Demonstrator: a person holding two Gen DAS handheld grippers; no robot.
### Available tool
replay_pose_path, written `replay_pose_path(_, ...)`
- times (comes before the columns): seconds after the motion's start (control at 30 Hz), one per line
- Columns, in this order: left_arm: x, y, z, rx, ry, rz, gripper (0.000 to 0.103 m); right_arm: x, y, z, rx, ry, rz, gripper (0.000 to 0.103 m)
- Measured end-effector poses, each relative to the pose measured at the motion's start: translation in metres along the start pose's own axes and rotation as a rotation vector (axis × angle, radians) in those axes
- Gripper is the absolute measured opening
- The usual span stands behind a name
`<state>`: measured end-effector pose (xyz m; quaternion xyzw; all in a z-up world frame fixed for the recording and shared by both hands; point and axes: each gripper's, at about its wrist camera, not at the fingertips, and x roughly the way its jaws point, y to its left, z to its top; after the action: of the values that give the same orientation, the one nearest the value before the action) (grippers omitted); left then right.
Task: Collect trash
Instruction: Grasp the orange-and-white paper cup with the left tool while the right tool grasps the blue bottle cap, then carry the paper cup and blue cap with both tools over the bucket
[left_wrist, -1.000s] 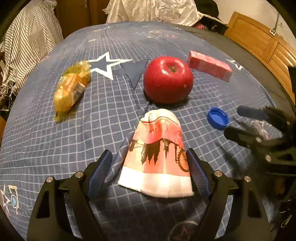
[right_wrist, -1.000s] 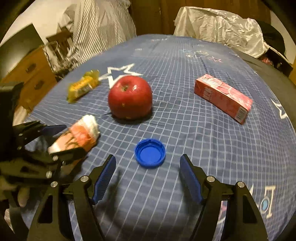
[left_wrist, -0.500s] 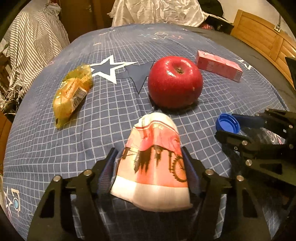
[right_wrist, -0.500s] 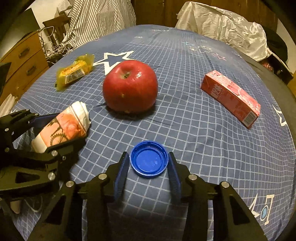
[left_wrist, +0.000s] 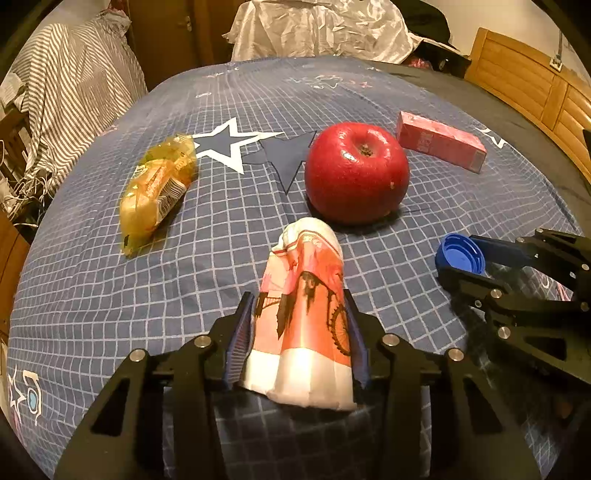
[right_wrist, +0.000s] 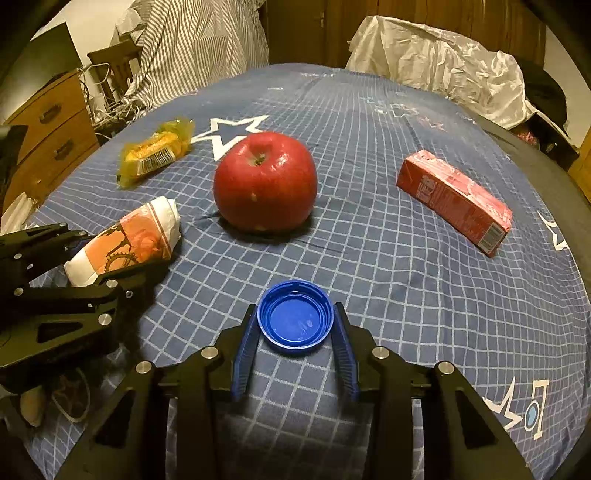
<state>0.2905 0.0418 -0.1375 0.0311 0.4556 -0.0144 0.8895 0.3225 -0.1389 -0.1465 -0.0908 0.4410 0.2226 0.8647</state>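
A crushed orange-and-white paper cup (left_wrist: 306, 266) lies on the blue checked bedspread (left_wrist: 92, 277). My left gripper (left_wrist: 298, 299) is closing on it, and both pads press its sides. A blue bottle cap (right_wrist: 295, 317), open side up, sits between the pads of my right gripper (right_wrist: 295, 308), whose jaws are closing and touch its rim. In the left wrist view the cap (left_wrist: 460, 254) shows tilted in the right gripper's fingers. A yellow snack wrapper (left_wrist: 155, 188) lies to the left and a pink drink carton (left_wrist: 439, 146) at the far right.
A big red apple (left_wrist: 356, 171) stands just beyond the cup and the cap. A striped cloth (left_wrist: 74, 96) hangs at the left, with a white plastic bag (left_wrist: 317, 29) at the far edge. Wooden drawers (right_wrist: 48, 136) stand left of the bed, and wooden panelling (left_wrist: 535, 88) stands right.
Both grippers went from wide open to closed in. The left pads now squeeze the paper cup, the right pads grip the blue cap. Both views drew slightly closer to the bedspread.
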Motion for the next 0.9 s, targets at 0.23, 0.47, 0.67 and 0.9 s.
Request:
replay_pose_path(0.23,-0.023,0.004,-0.008,-0.007,-0.048,-0.015,0.034,-0.036,0.003,-0.010,0.041,-0.098,0.009,0.041)
replay_pose_path(0.47,-0.049,0.005,-0.023,-0.021,-0.072,-0.066,0.034,-0.074,0.013,-0.025,0.052,-0.160,0.035,0.041)
replay_pose_path(0.67,-0.058,0.012,-0.042,-0.007,-0.036,-0.096,0.034,-0.080,0.014,-0.048,0.070,-0.118,0.049,0.041)
replay_pose_path(0.9,-0.043,0.018,-0.044,-0.013,0.023,-0.104,0.053,-0.058,0.015,-0.059,0.063,-0.004,0.072,0.041)
